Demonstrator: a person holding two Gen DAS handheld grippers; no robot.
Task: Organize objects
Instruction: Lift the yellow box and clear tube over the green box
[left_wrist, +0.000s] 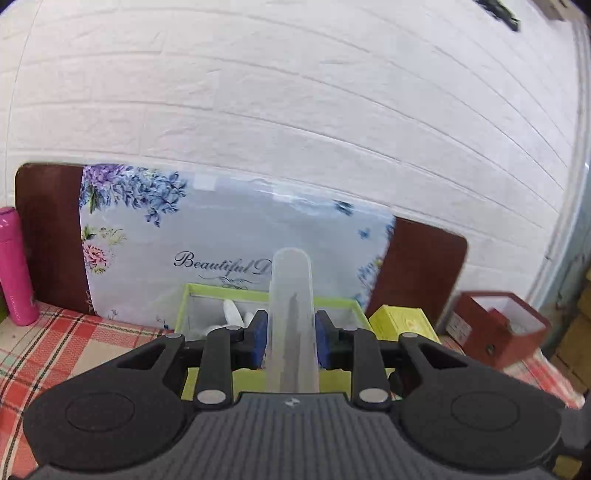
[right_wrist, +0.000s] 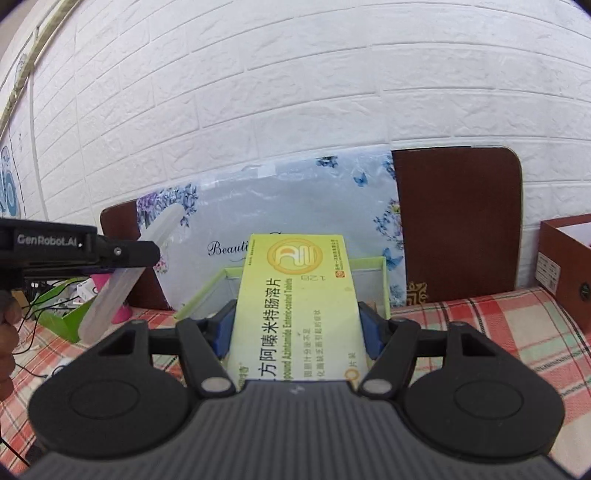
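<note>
— White brick wall fills the upper frame in both views, and below it we have the plaid cloth (left_wrist: 55, 339) on the table. Far left of the left wrist view stands a pink bottle (left_wrist: 14, 266); a floral panel (left_wrist: 229, 236) leans against the wall at centre.

— And our grippers?

— Our left gripper (left_wrist: 290, 341) is clenched on a clear plastic tube (left_wrist: 291, 295), which sticks up and forward between the blue pads. Behind it, at centre, sits the green-rimmed tray (left_wrist: 184, 306) with some white items inside; just right of the tray lies a yellow box (left_wrist: 402, 321), and at the far right edge an open red box (left_wrist: 498, 328).

— In the right wrist view?

— Our right gripper (right_wrist: 297, 328) grasps a yellow medicine carton (right_wrist: 295, 302) by its long sides, held above the same tray (right_wrist: 384, 280). Our left gripper shows at the left edge with the tube angled downward.

— How do we place them well?

— We judge both items are lifted clear and bound for the tray. We should bring each over a free spot, keep the tube from swinging into the carton, lower one at a time, and loosen the pads only once the item rests on the tray floor. The tube looks likely to roll, so we should lay it along a wall.
</note>
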